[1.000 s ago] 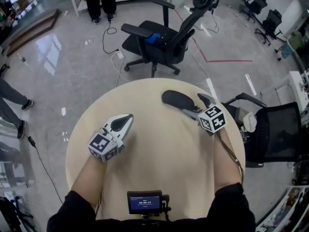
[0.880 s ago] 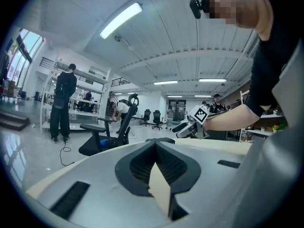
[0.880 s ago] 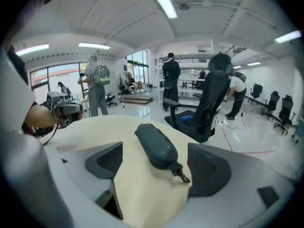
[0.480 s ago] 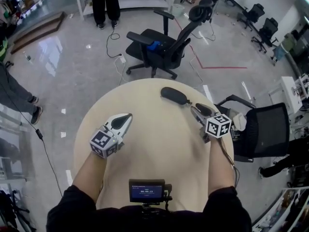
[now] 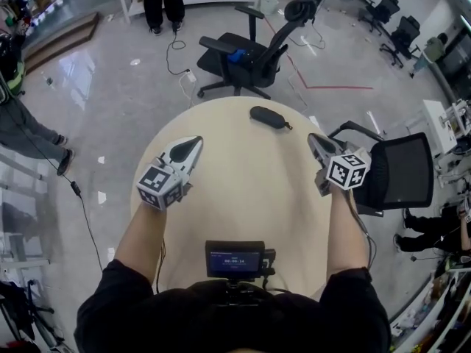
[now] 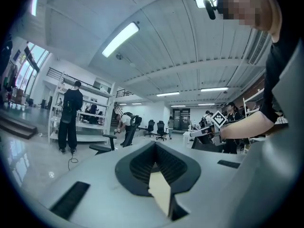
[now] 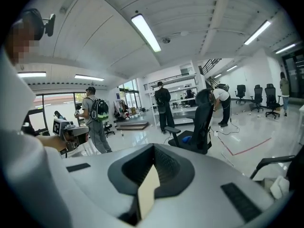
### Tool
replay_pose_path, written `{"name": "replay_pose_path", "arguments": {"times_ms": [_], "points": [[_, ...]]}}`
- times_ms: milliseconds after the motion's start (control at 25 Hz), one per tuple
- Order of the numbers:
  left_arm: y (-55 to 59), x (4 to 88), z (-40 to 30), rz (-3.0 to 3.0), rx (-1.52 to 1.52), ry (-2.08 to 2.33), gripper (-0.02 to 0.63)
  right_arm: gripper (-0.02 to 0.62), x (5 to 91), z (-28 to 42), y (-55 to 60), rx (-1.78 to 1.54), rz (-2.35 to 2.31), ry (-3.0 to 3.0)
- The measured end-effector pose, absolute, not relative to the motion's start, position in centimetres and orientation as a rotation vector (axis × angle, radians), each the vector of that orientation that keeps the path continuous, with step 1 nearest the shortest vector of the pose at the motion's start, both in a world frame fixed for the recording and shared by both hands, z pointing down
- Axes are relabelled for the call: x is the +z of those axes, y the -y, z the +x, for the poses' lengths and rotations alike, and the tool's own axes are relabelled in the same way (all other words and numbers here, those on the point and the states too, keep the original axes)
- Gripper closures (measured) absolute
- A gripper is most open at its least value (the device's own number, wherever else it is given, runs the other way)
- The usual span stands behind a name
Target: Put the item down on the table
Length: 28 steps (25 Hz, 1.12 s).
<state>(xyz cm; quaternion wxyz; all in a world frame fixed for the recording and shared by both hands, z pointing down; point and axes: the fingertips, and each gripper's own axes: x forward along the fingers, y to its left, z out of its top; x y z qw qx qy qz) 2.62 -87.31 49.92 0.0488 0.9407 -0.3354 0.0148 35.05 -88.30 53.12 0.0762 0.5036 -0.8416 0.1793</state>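
Both the left gripper (image 5: 194, 144) and right gripper (image 5: 315, 140) hung over the worktop (image 5: 243, 197), fingers together and empty, the right's just closed. The dark case (image 5: 270, 117) lay by the worktop's far edge, best left undisturbed.

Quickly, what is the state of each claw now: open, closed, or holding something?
Left claw: closed, empty.
Right claw: just closed, nothing between its jaws.

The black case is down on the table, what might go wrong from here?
The black case lies close to the round table's far edge; a bump to the table might send it off.
A cable trails across the floor left of the table, where someone might trip.
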Motion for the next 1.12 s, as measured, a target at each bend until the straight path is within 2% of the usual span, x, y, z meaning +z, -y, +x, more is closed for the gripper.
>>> {"name": "replay_pose_path", "arguments": {"times_ms": [440,680,840,1120], "points": [[76.7,43.5,-3.3,2.900,0.024,0.924,0.609,0.592,44.5,27.4,76.0,0.457,1.498,2.572],[69.0,42.7,-5.8,2.909,0.055,0.817,0.609,0.592,43.3,23.4,67.5,0.490,1.542,2.606],[64.5,41.3,-6.2,2.904,0.047,0.821,0.609,0.592,42.7,23.8,62.4,0.496,1.563,2.624],[54.8,39.8,-3.2,2.894,-0.062,0.912,0.609,0.592,44.1,29.0,53.2,0.512,1.534,2.696]]}}
